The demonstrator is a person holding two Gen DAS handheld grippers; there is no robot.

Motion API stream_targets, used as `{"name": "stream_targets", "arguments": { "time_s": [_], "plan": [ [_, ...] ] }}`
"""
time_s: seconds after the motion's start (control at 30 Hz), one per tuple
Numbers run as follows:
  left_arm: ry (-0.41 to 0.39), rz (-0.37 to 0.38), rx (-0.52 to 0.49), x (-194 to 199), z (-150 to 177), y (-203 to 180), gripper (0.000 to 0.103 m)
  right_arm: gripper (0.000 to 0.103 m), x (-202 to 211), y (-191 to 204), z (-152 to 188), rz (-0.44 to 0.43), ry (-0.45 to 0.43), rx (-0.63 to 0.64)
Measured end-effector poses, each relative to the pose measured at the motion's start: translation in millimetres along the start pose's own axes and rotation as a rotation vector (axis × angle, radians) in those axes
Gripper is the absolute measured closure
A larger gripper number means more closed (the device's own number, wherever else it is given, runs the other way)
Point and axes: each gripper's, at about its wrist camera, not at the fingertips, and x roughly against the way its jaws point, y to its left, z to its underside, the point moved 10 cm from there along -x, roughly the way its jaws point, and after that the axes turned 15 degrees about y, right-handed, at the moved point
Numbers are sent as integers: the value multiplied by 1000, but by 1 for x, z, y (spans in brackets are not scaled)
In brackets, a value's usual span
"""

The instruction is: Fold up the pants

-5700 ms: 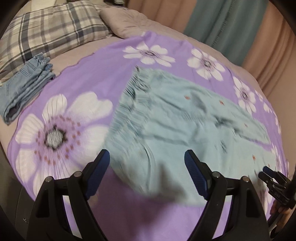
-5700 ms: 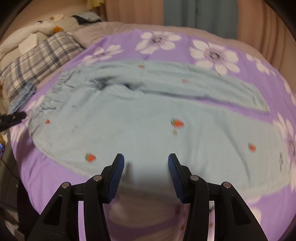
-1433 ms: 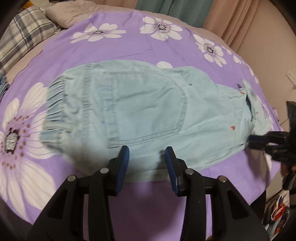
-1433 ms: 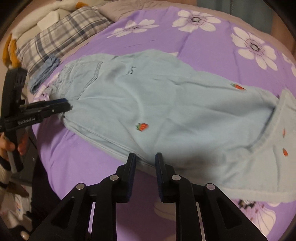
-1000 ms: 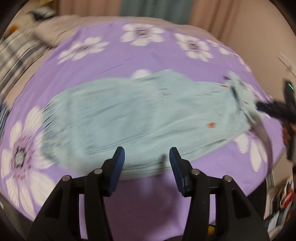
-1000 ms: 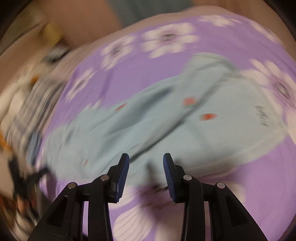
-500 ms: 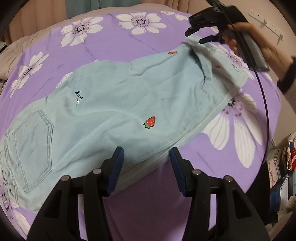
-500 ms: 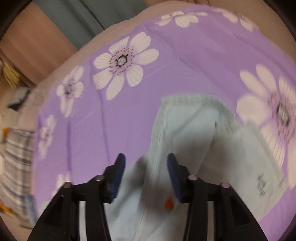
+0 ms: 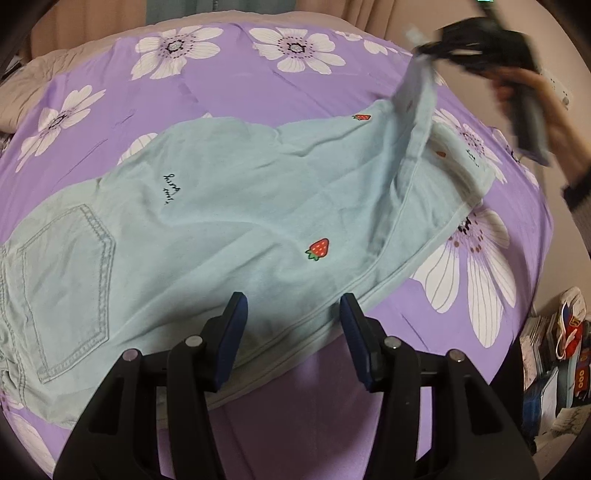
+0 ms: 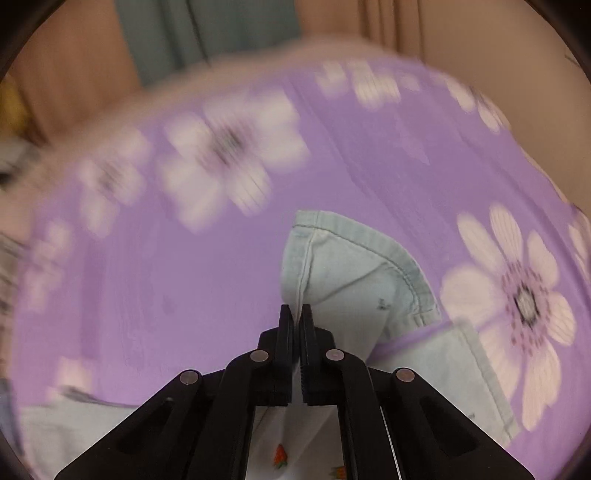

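Pale blue pants (image 9: pixel 207 221) with small strawberries lie across a purple flowered bedspread (image 9: pixel 229 92), back pocket at the left, legs running right. My left gripper (image 9: pixel 293 317) hangs open just above their near edge, nothing between its fingers. At the upper right, a hand holds my right gripper (image 9: pixel 424 46) shut on the hem of the upper leg, which hangs lifted off the bed. In the right wrist view that gripper (image 10: pixel 296 314) pinches the leg hem (image 10: pixel 354 266), and the lower leg (image 10: pixel 454 365) lies flat beneath.
The bed's edge falls away at the right, where books and bags (image 9: pixel 554 350) clutter the floor. Beige and teal curtains (image 10: pixel 207 33) hang behind the bed. A beige duvet (image 9: pixel 26 88) lies at the far left.
My right gripper has shut on the upper leg's hem and lifted it off the bed. My left gripper has kept still and open over the pants' near edge.
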Motion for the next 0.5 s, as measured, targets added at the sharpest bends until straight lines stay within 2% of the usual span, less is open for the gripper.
{"name": "stream_targets", "arguments": {
  "time_s": [0.03,0.1,0.17,0.23,0.37,0.43,0.5],
  "plan": [
    [-3,0,5,1,0,1,51,100,29,-1,0,-35,-63,-4],
    [-10,6,22,4,-1,3,51,100,61,-7,4,-102,-127,-32],
    [-13,6,35,5,0,5,51,100,83,-28,19,-151,-152,-87],
    [-11,4,43,4,0,8,51,100,83,-63,46,-165,-118,-167],
    [-6,-18,44,3,2,11,51,99,34,-127,101,-145,24,-337],
    [-2,-27,46,4,3,11,51,99,11,-152,128,-186,80,-418],
    [-2,-41,39,6,3,11,51,94,-3,-167,149,-260,109,-515]
  ]
}}
